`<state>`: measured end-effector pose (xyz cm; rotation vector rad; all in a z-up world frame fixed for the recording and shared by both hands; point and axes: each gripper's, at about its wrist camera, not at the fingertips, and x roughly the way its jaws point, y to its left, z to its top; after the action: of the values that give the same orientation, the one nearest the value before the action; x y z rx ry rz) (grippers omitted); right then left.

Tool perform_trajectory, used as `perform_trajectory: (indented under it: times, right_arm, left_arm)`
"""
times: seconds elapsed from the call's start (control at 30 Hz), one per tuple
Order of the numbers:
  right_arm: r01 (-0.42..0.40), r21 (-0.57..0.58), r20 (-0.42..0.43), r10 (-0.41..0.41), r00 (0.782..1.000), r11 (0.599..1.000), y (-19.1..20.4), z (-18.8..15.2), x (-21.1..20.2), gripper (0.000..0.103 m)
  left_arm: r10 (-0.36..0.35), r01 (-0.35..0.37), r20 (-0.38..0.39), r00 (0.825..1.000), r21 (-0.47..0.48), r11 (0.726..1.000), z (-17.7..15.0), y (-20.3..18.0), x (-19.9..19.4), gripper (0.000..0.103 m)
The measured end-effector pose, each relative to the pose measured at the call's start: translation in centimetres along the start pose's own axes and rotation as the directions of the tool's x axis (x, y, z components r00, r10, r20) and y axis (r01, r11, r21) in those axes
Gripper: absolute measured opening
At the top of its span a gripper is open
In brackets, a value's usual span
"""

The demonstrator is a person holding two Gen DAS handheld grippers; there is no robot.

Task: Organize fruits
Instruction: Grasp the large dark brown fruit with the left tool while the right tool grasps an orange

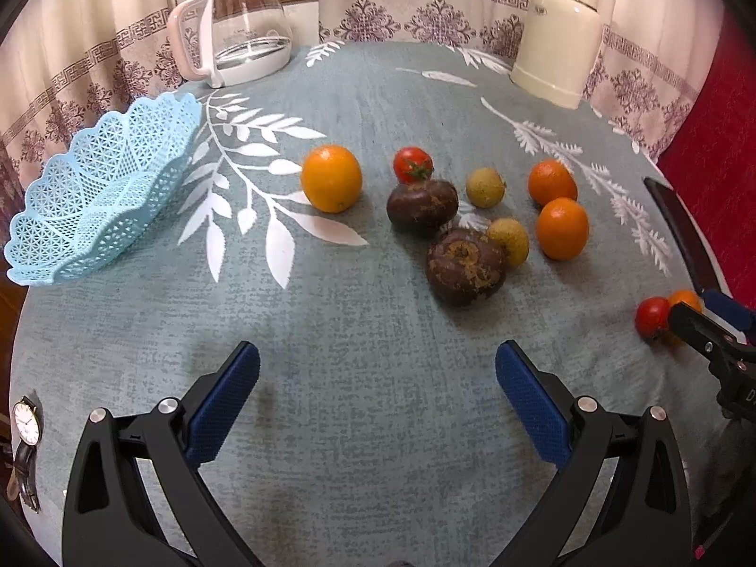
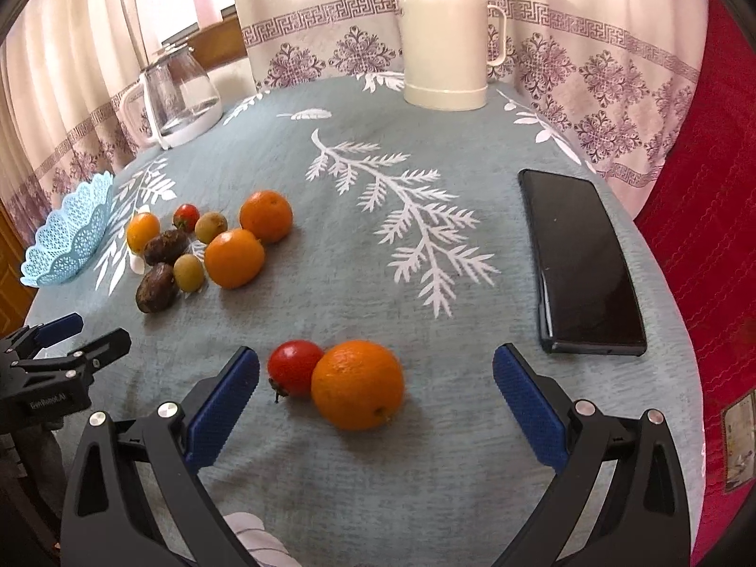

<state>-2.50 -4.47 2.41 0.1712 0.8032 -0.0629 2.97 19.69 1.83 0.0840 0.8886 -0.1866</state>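
Note:
A light blue lattice basket [image 1: 101, 193] sits empty at the table's left edge, also in the right wrist view [image 2: 71, 245]. A cluster of fruit lies mid-table: a yellow-orange citrus [image 1: 331, 178], a small tomato [image 1: 412, 164], two dark brown fruits [image 1: 422, 206], two small greenish fruits [image 1: 485, 187] and two oranges [image 1: 562, 228]. My left gripper [image 1: 377, 406] is open, well short of the cluster. My right gripper [image 2: 376, 408] is open around an orange [image 2: 357, 384] and a red tomato [image 2: 295, 367] that touch each other.
A glass kettle [image 1: 241, 28] and a cream thermos [image 1: 560, 33] stand at the back. A black phone [image 2: 581, 262] lies at the right, near the red cloth. A wristwatch [image 1: 26, 444] lies at the front left edge. Grey leaf-print cloth covers the table.

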Motion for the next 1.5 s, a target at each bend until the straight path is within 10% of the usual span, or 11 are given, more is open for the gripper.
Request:
perform_trajectory:
  times: [0.43,0.93,1.5]
  right_arm:
    - [-0.103,0.009,-0.059,0.103,0.993,0.995,0.3,-0.8,0.6,0.060]
    - [-0.137,0.037,-0.049,0.139,0.989,0.990,-0.8,-0.9,0.1,0.040]
    - [-0.150,0.108,-0.038,0.155,0.987,0.983,-1.8,-0.2,1.2,0.049]
  left_arm:
    - [0.012,-0.012,0.027,1.000,0.001,1.000,0.6,0.0,-0.6,0.101]
    - [-0.023,0.022,0.041,0.999,0.041,0.999,2.3,-2.2,1.0,0.101]
    - [-0.129,0.128,0.019,0.992,0.010,0.992,2.9,-2.9,3.2,0.042]
